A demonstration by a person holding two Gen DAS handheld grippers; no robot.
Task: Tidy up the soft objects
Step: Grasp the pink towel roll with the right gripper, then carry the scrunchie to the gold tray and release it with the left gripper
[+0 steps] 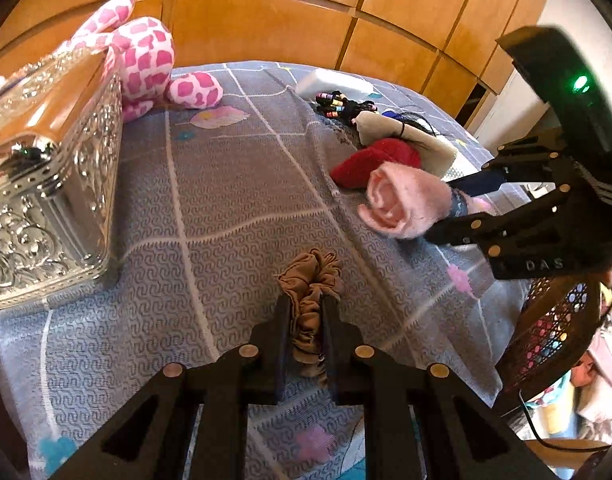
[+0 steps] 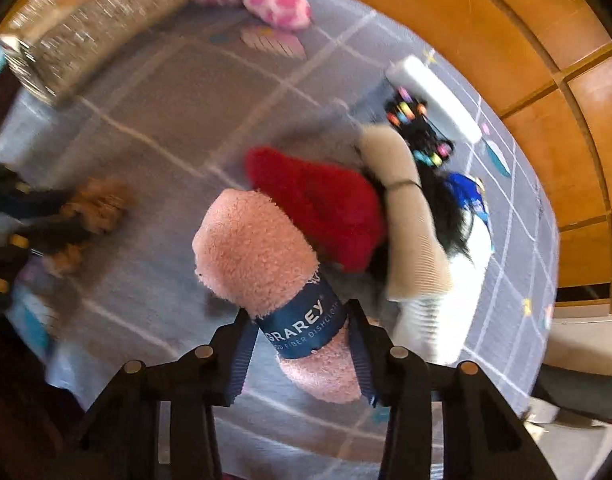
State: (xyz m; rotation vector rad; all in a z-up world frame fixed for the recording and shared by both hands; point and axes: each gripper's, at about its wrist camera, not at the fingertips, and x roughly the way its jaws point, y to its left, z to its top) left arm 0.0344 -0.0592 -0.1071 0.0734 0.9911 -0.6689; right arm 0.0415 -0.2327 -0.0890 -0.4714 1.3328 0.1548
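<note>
**Both grippers loaded; pink dishcloth roll and brown fabric bundle held over the bed**

Nearest the left wrist camera, the left gripper has its jaws pressed together on a crumpled brown fabric bundle, possibly hosiery; the cloth bunches above the fingertips and trails down between them. The bundle sits low over the grey patterned bedspread.

Nearest the right wrist camera, the right gripper pinches a rolled pink dishcloth at its blue paper band. The pads bear on the band at both sides, and the free end of the roll projects beyond the fingertips. The picture is blurred, so the firmness of contact cannot be confirmed.

Just beyond the roll lies a red fleecy item, touching a beige ribbed cloth with dark hair-like strands beside it. Further off are a black glove with coloured fingertips and a white oblong object.

At far left stands an embossed silver box, with a pink-and-white plush toy behind it against the wooden wardrobe doors.

Assessment: the step in hand appears to be carrying both items to a grouping place, probably the box, though that is not certain. Keep the grip on the band so that the roll does not unwind, lift clear of the red item before moving across, and keep the two tools apart.
</note>
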